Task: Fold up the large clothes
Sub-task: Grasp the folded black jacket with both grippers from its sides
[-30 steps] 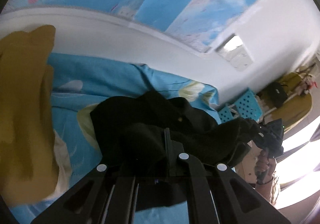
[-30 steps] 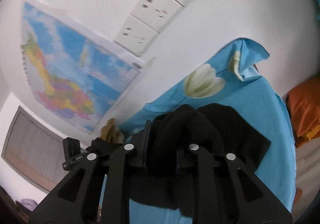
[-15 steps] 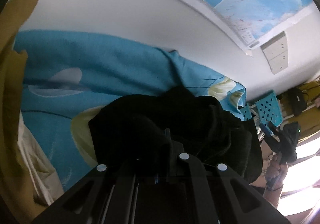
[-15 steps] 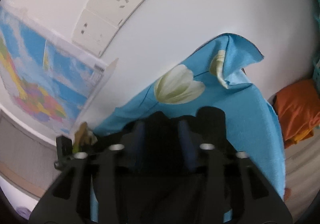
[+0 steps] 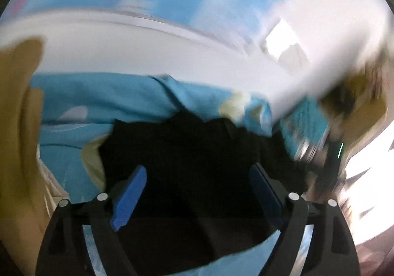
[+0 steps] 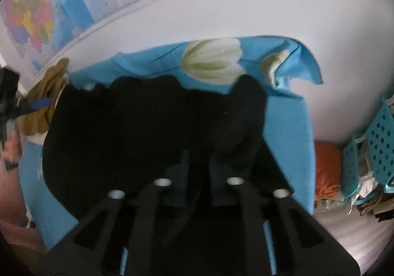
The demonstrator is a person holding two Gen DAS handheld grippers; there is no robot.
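Observation:
A black garment (image 5: 192,150) lies bunched on a blue flower-print sheet (image 5: 103,94). In the left wrist view, which is blurred, my left gripper (image 5: 198,172) is open wide just above the garment, its blue pads (image 5: 129,194) apart and holding nothing. In the right wrist view the same black garment (image 6: 138,123) spreads over the sheet (image 6: 288,128). My right gripper (image 6: 198,155) has its fingers close together over the garment's right part; the dark cloth hides whether any is pinched between them.
A mustard garment (image 5: 17,128) hangs at the left, also in the right wrist view (image 6: 46,94). A white wall with maps (image 6: 32,12) and sockets stands behind. Teal perforated baskets (image 6: 376,143) and orange cloth (image 6: 327,167) lie right of the sheet.
My left gripper has opened and let go of the black garment, which has dropped onto the sheet. My right gripper has tipped down toward the sheet with its fingers still close.

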